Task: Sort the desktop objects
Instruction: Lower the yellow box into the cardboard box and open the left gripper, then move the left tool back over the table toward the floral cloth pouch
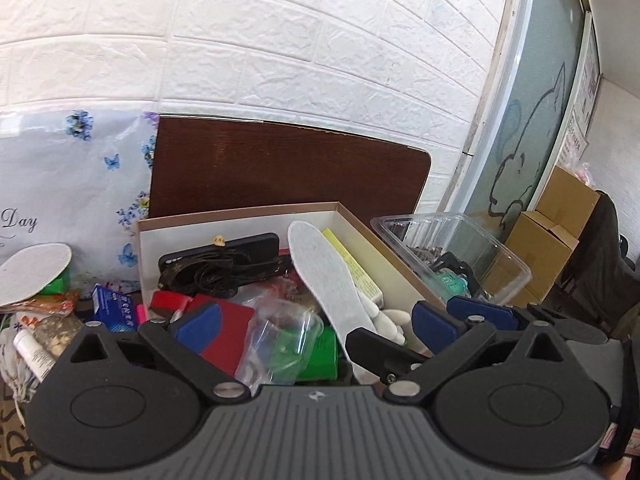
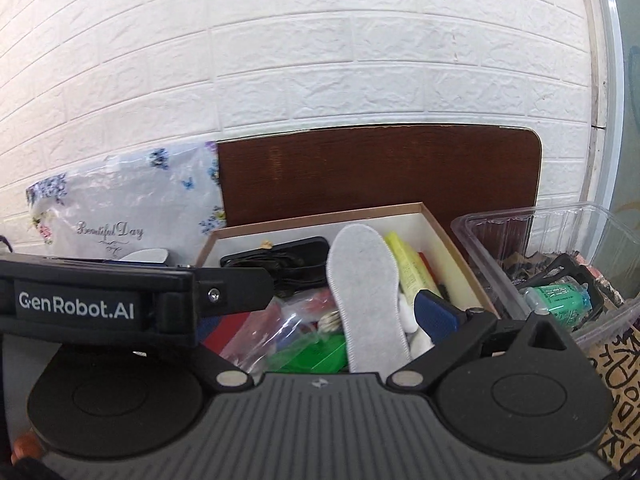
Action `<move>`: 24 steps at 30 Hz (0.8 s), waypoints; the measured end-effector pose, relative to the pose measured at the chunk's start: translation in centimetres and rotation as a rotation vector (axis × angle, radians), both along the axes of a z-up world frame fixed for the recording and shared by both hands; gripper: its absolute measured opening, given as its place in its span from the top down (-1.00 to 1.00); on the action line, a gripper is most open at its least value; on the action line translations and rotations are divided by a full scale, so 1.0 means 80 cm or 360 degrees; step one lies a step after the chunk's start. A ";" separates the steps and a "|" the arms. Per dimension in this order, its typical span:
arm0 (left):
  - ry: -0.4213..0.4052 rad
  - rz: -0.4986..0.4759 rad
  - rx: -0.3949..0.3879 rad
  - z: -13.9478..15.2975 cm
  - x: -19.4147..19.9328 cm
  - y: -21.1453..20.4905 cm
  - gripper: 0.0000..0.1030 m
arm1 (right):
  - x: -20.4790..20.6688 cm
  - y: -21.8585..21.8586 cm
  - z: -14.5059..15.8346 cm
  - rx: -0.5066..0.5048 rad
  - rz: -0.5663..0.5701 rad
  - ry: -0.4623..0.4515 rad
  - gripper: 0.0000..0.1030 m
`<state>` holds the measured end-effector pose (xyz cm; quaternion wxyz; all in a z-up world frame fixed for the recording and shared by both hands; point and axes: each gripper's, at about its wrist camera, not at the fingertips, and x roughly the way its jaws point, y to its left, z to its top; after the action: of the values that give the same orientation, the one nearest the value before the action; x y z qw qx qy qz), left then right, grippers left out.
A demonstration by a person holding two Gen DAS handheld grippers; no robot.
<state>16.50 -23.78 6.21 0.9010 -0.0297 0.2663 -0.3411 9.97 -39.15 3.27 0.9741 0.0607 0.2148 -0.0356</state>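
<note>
My left claw [image 1: 316, 330] gapes wide over the box [image 1: 400, 268], gripping nothing. A white insole [image 1: 324, 276] leans inside; my right claw's [image 2: 336, 320] spread I cannot tell.

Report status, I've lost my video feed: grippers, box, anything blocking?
Left gripper open, empty, over the cardboard box. Right gripper open; the left's body crosses its view. Grey felt insole leans on the box clutter between both. Clear plastic tray beside the box.

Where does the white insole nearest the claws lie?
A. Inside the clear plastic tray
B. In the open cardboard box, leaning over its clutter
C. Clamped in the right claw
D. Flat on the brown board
B: the white insole slants across the clutter inside the open cardboard box.
</note>
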 end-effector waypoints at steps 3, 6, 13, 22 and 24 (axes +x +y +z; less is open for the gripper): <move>-0.0009 0.0016 -0.0015 -0.006 -0.020 0.026 -1.00 | -0.017 0.019 -0.001 0.0003 0.0035 0.0003 -0.93; -0.0029 0.0048 -0.0044 -0.019 -0.041 0.056 -1.00 | -0.034 0.043 -0.008 -0.0003 0.0093 0.0003 -0.93; 0.0066 0.0193 -0.0096 -0.061 -0.071 0.135 -1.00 | -0.059 0.113 -0.039 -0.0014 0.0216 0.0001 -0.93; 0.0115 0.0395 0.0048 -0.108 -0.076 0.222 -1.00 | -0.045 0.205 -0.098 0.0014 0.0475 0.0110 -0.92; 0.0157 0.0461 0.0039 -0.116 -0.064 0.241 -1.00 | -0.037 0.220 -0.109 0.0035 0.0505 0.0138 -0.92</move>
<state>11.34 -4.50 -3.07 0.9269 -0.0735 0.3074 -0.2023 7.00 -21.56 -5.46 0.9566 0.0352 0.2639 0.1184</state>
